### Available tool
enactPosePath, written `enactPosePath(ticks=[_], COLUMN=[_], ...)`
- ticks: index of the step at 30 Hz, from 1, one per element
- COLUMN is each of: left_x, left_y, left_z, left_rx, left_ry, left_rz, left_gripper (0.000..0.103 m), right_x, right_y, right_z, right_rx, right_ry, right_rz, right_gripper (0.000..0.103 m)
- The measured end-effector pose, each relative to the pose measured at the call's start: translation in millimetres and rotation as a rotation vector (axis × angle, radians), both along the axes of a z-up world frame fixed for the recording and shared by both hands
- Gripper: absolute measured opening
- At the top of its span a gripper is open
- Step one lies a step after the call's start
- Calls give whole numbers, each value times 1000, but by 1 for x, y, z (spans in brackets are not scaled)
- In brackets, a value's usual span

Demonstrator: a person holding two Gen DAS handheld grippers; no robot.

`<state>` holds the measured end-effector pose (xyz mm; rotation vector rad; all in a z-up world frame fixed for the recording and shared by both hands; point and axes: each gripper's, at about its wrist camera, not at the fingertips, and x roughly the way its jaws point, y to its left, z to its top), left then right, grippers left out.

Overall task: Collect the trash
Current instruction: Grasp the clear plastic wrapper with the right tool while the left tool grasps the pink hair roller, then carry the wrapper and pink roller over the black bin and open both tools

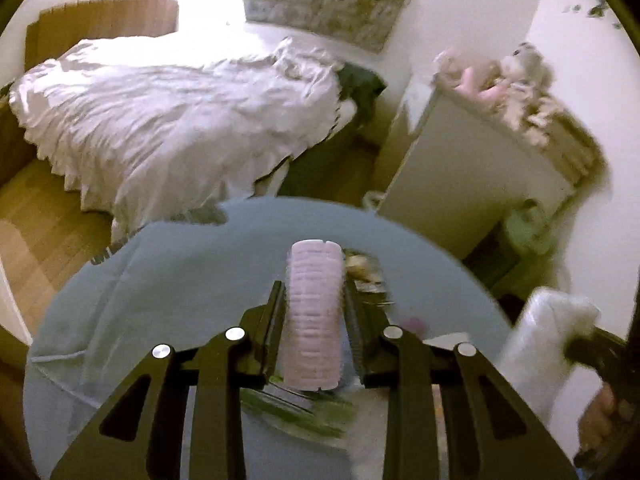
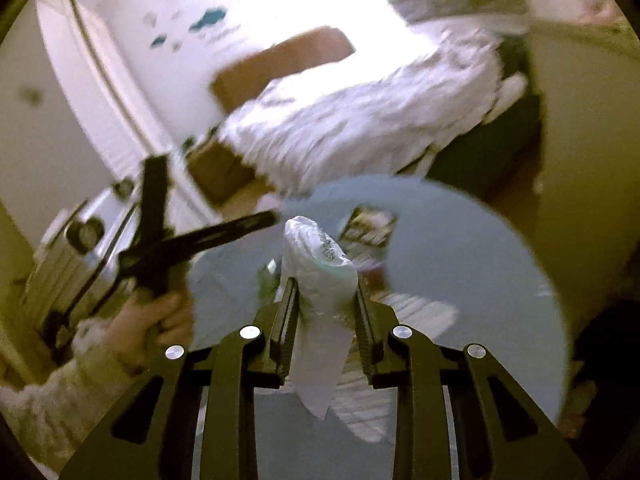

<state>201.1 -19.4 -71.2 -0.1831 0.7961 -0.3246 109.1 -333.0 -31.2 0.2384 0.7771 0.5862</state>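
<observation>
You hold the pink packet [image 1: 314,314] pinched in your left gripper [image 1: 314,308] above the round table [image 1: 168,272], while your right gripper [image 2: 326,304] pinches the white plastic bag [image 2: 320,280], probably ready to receive it.

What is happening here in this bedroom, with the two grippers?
A person is collecting trash over a round blue table. The left gripper holds a pale pink ribbed piece between its jaws. The right gripper holds a white plastic bag. More wrappers remain on the table.
</observation>
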Motion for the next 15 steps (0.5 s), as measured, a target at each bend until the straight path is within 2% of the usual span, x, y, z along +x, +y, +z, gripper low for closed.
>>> enactPosePath(ticks=[4,7,15], left_x=[-25,-39,-57], left_y=[-27,-55,-153], left_z=[31,47,64], left_rx=[-24,-55,-81], left_ry=[-63,-79,-105], left_rz=[-61,-124,-321], left_gripper=[30,30,30], right_x=[-24,-44,-94], right_y=[-46,-84,-183], right_z=[21,32,41], right_rx=[37,55,29], right_ry=[-75,-126,-215], right_rz=[-143,-252,-555], right_gripper=[27,27,27])
